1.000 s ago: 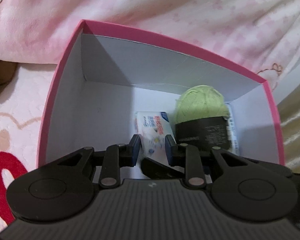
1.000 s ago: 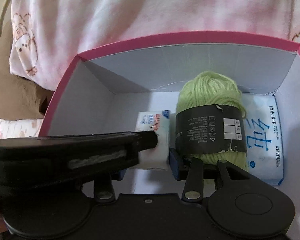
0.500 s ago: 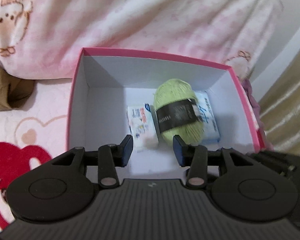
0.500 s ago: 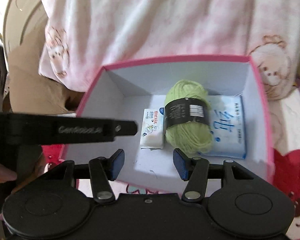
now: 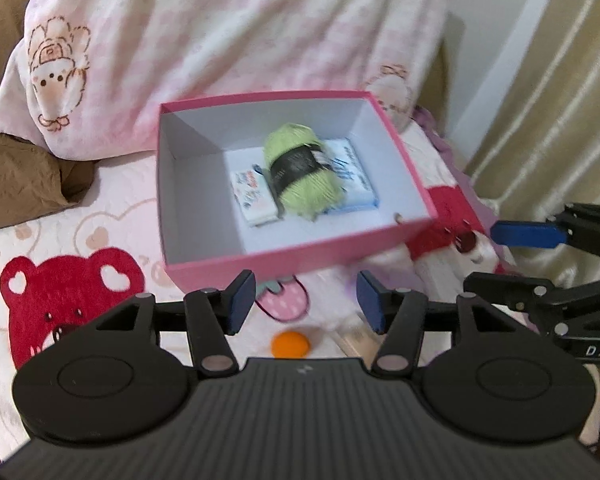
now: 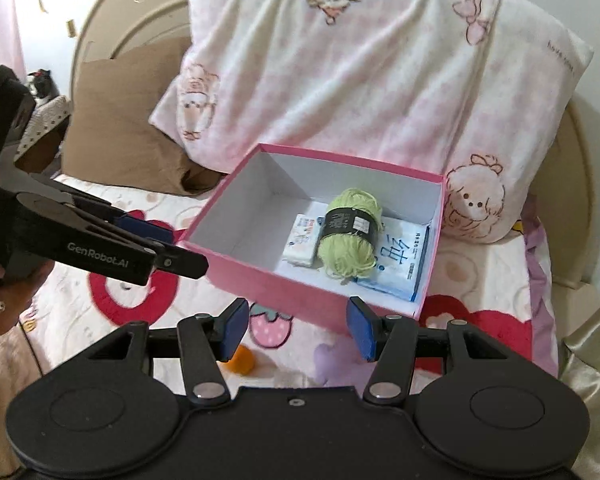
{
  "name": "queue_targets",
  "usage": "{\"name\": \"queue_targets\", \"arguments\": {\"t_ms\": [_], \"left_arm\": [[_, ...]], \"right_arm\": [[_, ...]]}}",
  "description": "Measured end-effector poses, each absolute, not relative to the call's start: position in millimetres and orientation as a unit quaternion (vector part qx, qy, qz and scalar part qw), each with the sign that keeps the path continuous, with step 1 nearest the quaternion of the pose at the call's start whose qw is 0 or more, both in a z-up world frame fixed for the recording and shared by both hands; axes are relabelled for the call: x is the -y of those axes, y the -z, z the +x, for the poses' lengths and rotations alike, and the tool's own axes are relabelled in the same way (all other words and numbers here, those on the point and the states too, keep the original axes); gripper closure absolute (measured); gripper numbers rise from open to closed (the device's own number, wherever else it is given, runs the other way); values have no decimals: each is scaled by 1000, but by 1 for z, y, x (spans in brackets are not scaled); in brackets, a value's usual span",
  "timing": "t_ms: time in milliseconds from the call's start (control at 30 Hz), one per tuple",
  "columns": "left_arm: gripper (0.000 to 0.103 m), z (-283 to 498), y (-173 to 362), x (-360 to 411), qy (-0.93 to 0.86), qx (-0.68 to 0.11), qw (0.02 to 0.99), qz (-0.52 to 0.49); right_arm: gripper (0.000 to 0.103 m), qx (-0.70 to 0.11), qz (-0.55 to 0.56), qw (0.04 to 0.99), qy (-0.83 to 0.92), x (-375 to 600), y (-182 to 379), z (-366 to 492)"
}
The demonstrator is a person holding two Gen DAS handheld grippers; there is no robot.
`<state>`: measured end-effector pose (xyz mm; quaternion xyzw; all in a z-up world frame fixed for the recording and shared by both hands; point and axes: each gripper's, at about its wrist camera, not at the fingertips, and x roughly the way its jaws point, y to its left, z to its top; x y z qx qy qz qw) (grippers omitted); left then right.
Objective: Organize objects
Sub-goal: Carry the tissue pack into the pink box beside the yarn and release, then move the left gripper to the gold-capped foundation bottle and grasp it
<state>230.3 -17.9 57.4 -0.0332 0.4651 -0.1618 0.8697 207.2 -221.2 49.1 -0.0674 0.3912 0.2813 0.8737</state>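
left wrist view: a pink box (image 5: 300, 254) sits on the bed (image 5: 80, 236) before a pillow (image 5: 220, 40), holding green yarn (image 5: 304, 176) between a small tissue pack (image 5: 254, 198) and a blue packet (image 5: 354, 178); an orange ball (image 5: 290, 344) lies near the left gripper (image 5: 306, 306), jaws wide and empty. right wrist view: the right gripper (image 6: 296, 326) hovers before the box (image 6: 284, 284), jaws wide, empty.
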Motion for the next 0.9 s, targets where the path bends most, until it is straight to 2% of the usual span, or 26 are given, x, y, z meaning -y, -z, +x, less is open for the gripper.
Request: {"name": "queue_targets", "arguments": {"t_ms": [167, 400, 500, 900], "left_arm": [[36, 204, -60, 33, 181, -469, 864, -31], [32, 185, -26, 52, 186, -493, 848, -56], [30, 183, -7, 56, 181, -502, 843, -71], [33, 193, 55, 75, 157, -505, 841, -113]], "right_arm": [[40, -390, -73, 862, -315, 231, -44, 184], [31, -408, -105, 835, -354, 227, -7, 165], [30, -416, -119, 826, -362, 222, 13, 163], [30, -423, -129, 817, -370, 210, 80, 191]]}}
